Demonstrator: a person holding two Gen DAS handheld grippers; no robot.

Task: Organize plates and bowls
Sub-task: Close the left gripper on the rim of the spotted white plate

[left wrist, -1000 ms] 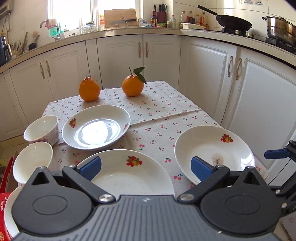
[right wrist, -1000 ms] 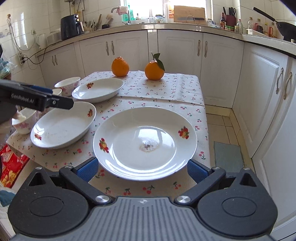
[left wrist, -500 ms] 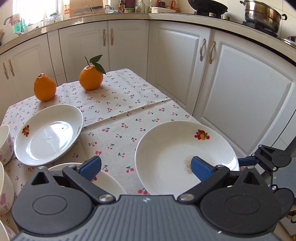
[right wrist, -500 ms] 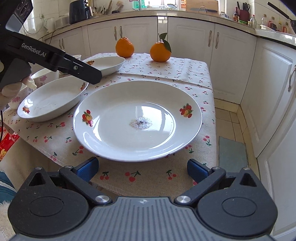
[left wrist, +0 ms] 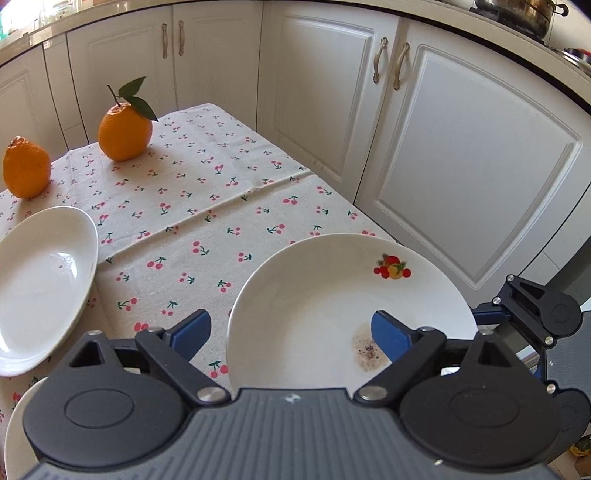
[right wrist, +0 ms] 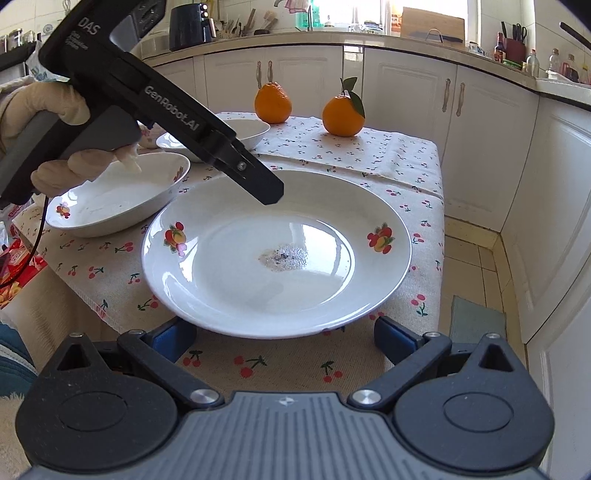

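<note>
Our left gripper (left wrist: 291, 334) is closing astride the white fruit-print ceramic plate's (left wrist: 314, 295) rim; its near edge is hidden. Right gripper (right wrist: 284, 338) is wide open, its pads half-hidden under that plate.

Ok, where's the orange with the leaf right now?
The leafy orange sits at the far end of the table, just right of the plain orange, in front of the white cabinets.

White cabinets (left wrist: 461, 155) line the kitchen; tiled floor (right wrist: 476, 266), sunlit window (right wrist: 354, 11).
</note>
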